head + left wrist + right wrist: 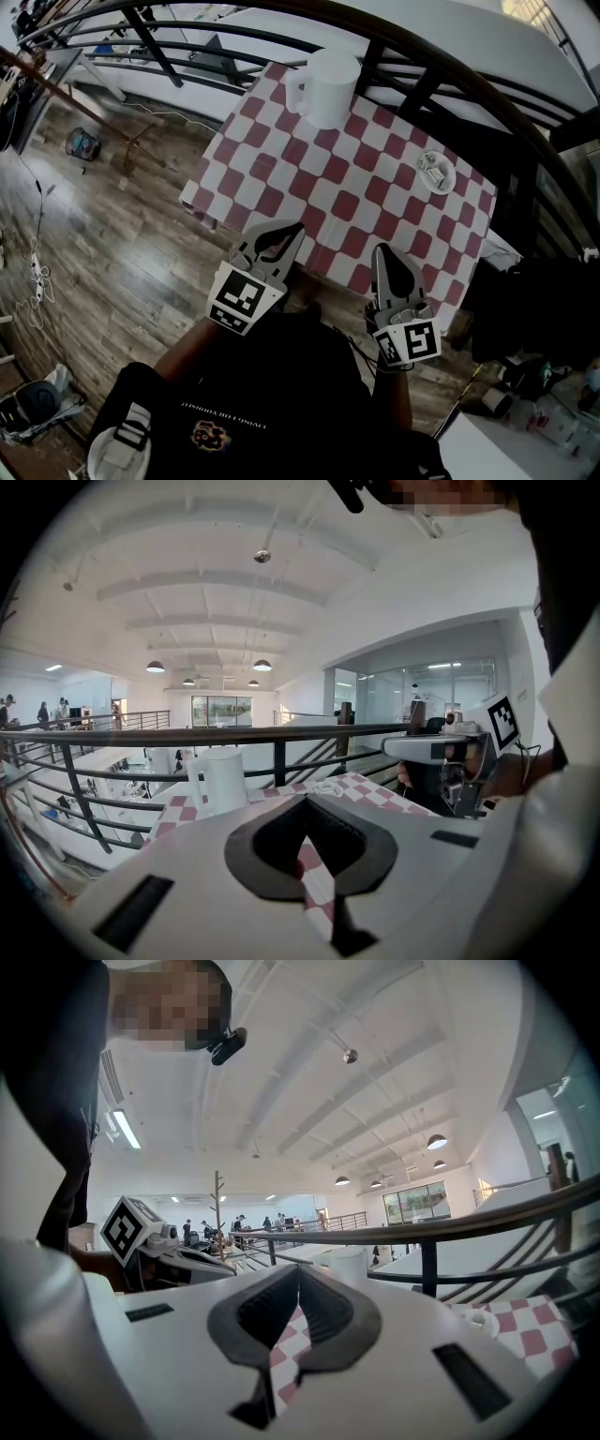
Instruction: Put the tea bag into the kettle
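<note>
Nearest in the head view, the 2 tongs hung over the edge of the counter farthest from the kettle. The left tongs and the right tongs were each pressed together at the tips and pinched nothing. Each gripper view showed only red-and-white checked cloth through the gap behind its meeting tips.

Only the head view gave the layout from above. The cloth covered the counter, a wooden floor lay to the kettle's left, and the white kettle stood upright at the far side. The tea bag lay in a small white dish, well apart from the kettle, to its right and nearer the person. It was too small there to make out in detail. It lay ahead of the right tongs and farther from the left tongs, touching neither.

The gripper views looked level across the counter instead. The left gripper view showed the kettle ahead to the left, the tea bag as a pale heap to the kettle's right, and the right tongs alongside at the picture's right. The right gripper view showed the kettle partly behind its own jaws and the dish to the kettle's right. Only these 2 views showed the dark railing crossing behind the kettle.
</note>
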Action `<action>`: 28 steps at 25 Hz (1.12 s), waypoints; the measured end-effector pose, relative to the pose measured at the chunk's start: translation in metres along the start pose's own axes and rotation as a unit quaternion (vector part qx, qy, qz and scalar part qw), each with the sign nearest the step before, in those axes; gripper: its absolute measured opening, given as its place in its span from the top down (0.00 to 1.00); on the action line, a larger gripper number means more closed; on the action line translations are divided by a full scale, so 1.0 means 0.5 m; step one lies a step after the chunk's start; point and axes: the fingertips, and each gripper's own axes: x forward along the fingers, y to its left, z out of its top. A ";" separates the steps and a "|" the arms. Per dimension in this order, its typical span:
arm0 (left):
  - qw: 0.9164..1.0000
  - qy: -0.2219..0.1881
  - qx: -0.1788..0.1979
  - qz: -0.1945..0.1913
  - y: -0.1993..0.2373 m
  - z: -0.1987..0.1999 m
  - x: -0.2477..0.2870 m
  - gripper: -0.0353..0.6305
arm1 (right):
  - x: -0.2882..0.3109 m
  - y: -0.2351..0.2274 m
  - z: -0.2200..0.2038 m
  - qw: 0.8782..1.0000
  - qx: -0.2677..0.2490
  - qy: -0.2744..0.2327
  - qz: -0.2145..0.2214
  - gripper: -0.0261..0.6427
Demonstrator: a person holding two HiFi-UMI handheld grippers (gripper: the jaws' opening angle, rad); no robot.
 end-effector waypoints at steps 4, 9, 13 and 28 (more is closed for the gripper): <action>1.000 0.000 0.002 -0.002 0.056 0.007 0.020 0.95 | 0.059 -0.007 0.003 1.000 -0.007 0.001 -0.004 0.94; 1.000 -0.002 0.005 -0.008 0.120 0.016 0.038 0.95 | 0.133 -0.015 0.008 1.000 -0.010 -0.001 -0.013 0.94; 1.000 -0.004 0.006 -0.016 0.168 0.021 0.050 0.95 | 0.190 -0.018 0.009 1.000 -0.009 -0.003 -0.021 0.94; 0.999 -0.035 0.012 -0.016 0.295 0.076 0.090 0.95 | 0.330 -0.046 0.057 0.999 -0.037 -0.019 -0.024 0.94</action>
